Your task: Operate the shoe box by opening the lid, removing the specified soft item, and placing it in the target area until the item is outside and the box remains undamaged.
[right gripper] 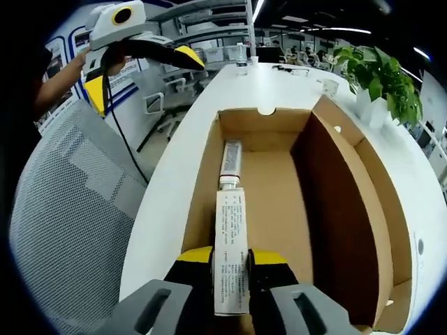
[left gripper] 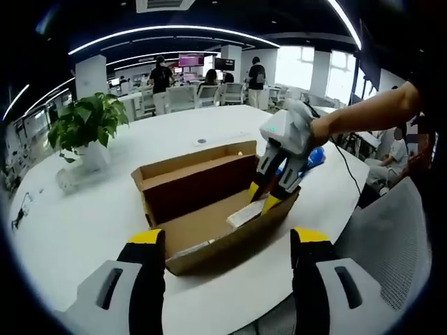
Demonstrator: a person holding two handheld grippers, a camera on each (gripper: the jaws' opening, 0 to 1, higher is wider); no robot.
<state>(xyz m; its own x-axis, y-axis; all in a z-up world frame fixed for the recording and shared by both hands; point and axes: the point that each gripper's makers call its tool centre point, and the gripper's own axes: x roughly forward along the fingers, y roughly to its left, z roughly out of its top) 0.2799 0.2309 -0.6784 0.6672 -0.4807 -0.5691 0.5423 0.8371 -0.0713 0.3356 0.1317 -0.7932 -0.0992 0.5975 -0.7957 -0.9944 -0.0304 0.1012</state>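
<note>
An open cardboard shoe box (left gripper: 230,241) sits on the white table (left gripper: 70,230), its lid (left gripper: 199,185) standing up at the far side. A white soft tube (right gripper: 231,244) with printed text lies along the box's left inner wall (right gripper: 202,202). My right gripper (right gripper: 232,259) is shut on the tube's near end. In the left gripper view, the right gripper (left gripper: 262,197) reaches down into the box from the right, with the white tube (left gripper: 244,213) at its tips. My left gripper (left gripper: 229,237) is open, its jaws wide apart at the box's near side, touching nothing.
A potted plant (left gripper: 87,125) stands on the table beyond the box. A grey mesh chair (right gripper: 70,209) is at the table's edge. A blue object (left gripper: 316,155) lies behind the right gripper. Several people (left gripper: 162,77) stand at desks far back.
</note>
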